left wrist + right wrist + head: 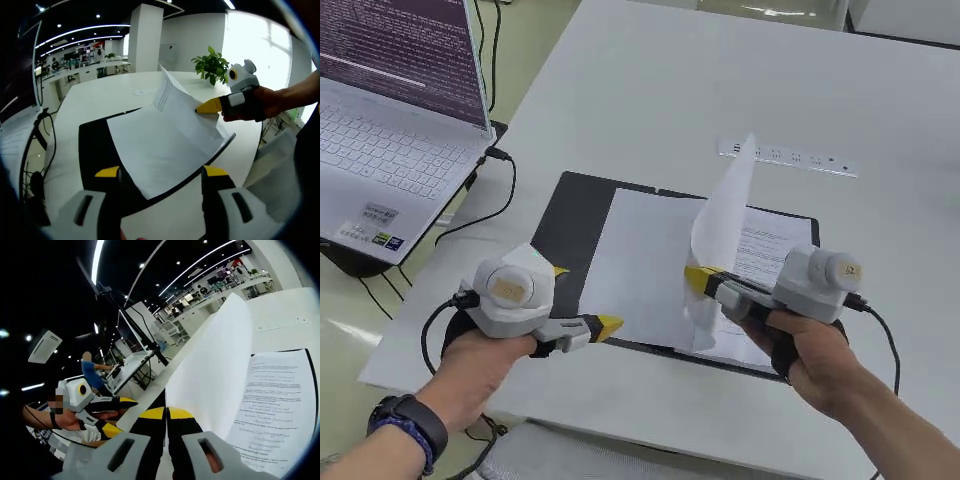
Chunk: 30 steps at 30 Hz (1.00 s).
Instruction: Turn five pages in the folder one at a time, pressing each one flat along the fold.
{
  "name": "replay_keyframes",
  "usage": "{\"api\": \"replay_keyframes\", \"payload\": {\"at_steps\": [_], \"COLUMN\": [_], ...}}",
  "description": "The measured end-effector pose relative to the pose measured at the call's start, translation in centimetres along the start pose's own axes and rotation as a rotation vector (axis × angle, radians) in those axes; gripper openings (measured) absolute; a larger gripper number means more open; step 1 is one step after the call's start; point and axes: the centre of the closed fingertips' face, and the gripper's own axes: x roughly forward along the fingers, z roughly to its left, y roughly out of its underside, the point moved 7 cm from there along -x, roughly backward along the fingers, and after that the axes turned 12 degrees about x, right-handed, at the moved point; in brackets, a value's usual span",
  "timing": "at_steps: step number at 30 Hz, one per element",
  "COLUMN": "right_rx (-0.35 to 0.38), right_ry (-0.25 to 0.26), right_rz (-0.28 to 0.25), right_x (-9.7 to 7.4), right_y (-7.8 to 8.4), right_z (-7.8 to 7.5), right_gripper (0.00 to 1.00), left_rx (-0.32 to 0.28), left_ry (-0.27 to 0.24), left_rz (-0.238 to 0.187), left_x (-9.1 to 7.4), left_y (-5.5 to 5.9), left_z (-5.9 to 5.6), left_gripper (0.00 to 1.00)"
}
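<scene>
Pinching the bottom edge of a thin white paper sheet (725,215), my right gripper (702,281) has its yellow-tipped jaws shut together on it, which its own view confirms: the two tips meet with the sheet (215,365) rising from between them. The grip sits low on the page, near the edge closest to me, so the sheet stands upright and curls over the fold rather than creasing. It stands roughly above the spine of the open black plastic folder (570,215), which lies flat near the table's near edge, about midway along it. Beneath the raised sheet, on the folder's right half, a printed white page (275,400) is uncovered; on the left half a blank white page (640,260) lies flat. My left gripper (585,298) hovers at the folder's near left corner with its jaws spread wide and nothing between them, as the left gripper view shows (161,172). I judge it is parked there so it can come down and smooth the sheet along the fold once it lands. From that view the right gripper (209,106) comes in from the right, clamped on the sheet's (175,105) edge. The white table (720,90) also carries a white power strip (785,157) beyond the folder's far edge and a white laptop (390,130) by its left edge, both well clear of the sheet's arc. This looks like mid-turn of one page; pressing is not yet done.
</scene>
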Motion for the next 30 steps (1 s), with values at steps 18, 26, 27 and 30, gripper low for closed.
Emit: {"api": "replay_keyframes", "payload": {"at_steps": [18, 26, 27, 30], "right_rx": [0.078, 0.092, 0.096, 0.112], "right_ry": [-0.022, -0.021, -0.021, -0.02], "right_rz": [0.042, 0.09, 0.092, 0.095], "right_x": [4.9, 6.5, 6.8, 7.4], "right_y": [2.2, 3.5, 3.5, 3.6], "right_z": [1.4, 1.6, 1.6, 1.5], "right_gripper": [0.0, 0.0, 0.0, 0.0], "left_rx": [-0.024, -0.064, -0.071, -0.08], "left_ry": [-0.031, -0.056, -0.057, -0.057], "left_rz": [-0.009, -0.038, -0.039, -0.035], "left_x": [-1.8, -2.6, -2.6, -2.7], "left_y": [1.9, 2.1, 2.2, 2.5], "left_z": [1.3, 1.2, 1.2, 0.9], "left_gripper": [0.65, 0.65, 0.65, 0.66]}}
